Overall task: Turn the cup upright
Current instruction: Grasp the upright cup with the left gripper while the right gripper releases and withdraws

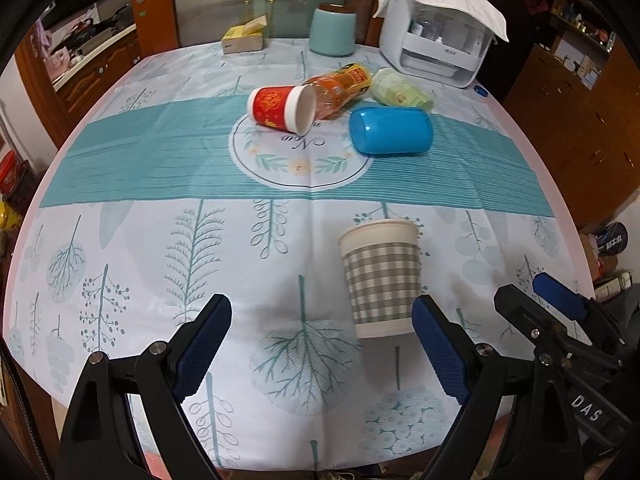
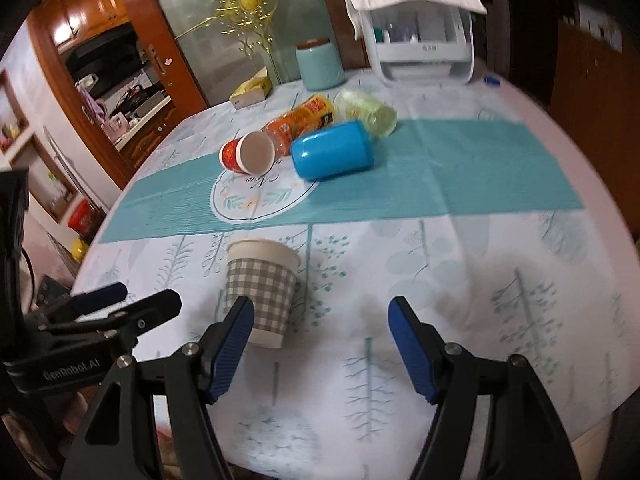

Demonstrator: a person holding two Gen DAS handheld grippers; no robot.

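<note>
Teal-banded, leaf-printed tablecloth (image 1: 132, 216) over a round table, orange-brown wooden cabinets and a glass door behind, with a mint canister (image 1: 333, 30), a yellow box (image 1: 244, 38) and a towel-draped white appliance (image 1: 436, 36) along the far edge. Beyond the cloth's round centre emblem (image 1: 300, 160), a red paper cup (image 1: 280, 107), an orange bottle (image 1: 340, 86), a pale green bottle (image 1: 398, 88) and a blue cup (image 1: 390, 130), all on their sides. Nearer than the emblem, the checked paper cup (image 1: 380, 276) upright with its mouth up, ungripped, flanked by the left gripper (image 1: 320, 344) and right gripper (image 2: 322, 344), both spread wide and holding nothing.
</note>
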